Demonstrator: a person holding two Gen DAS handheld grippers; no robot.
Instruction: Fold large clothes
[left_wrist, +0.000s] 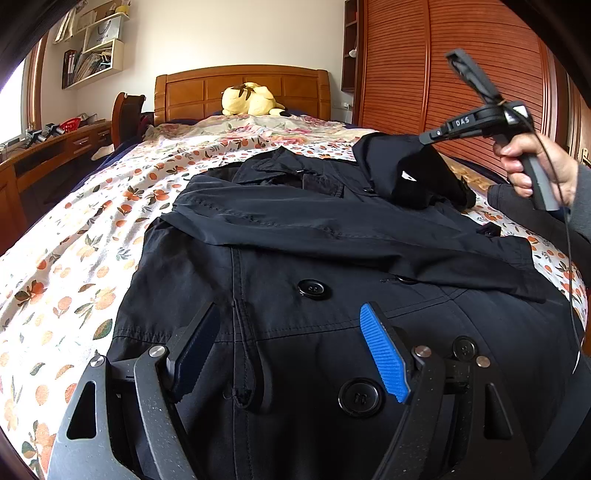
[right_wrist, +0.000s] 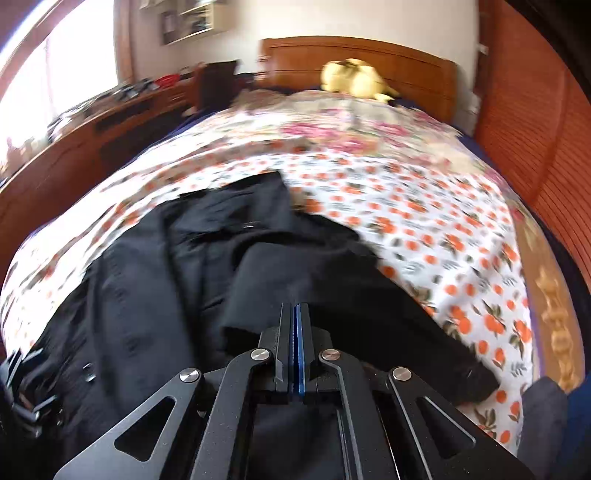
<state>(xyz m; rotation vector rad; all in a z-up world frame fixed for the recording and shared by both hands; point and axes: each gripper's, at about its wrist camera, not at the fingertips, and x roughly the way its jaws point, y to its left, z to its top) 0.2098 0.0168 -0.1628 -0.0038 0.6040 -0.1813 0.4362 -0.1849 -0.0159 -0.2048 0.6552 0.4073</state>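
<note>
Bed (left_wrist: 74, 236) with floral sheet carries black coat (left_wrist: 295, 258), spread flat at centre. Right gripper (right_wrist: 295, 332), at 2 o'clock in left view, fingers clamped on lifted sleeve (left_wrist: 406, 173). Left gripper (left_wrist: 291, 354) fingers spread apart over buttons, 6 o'clock.
</note>
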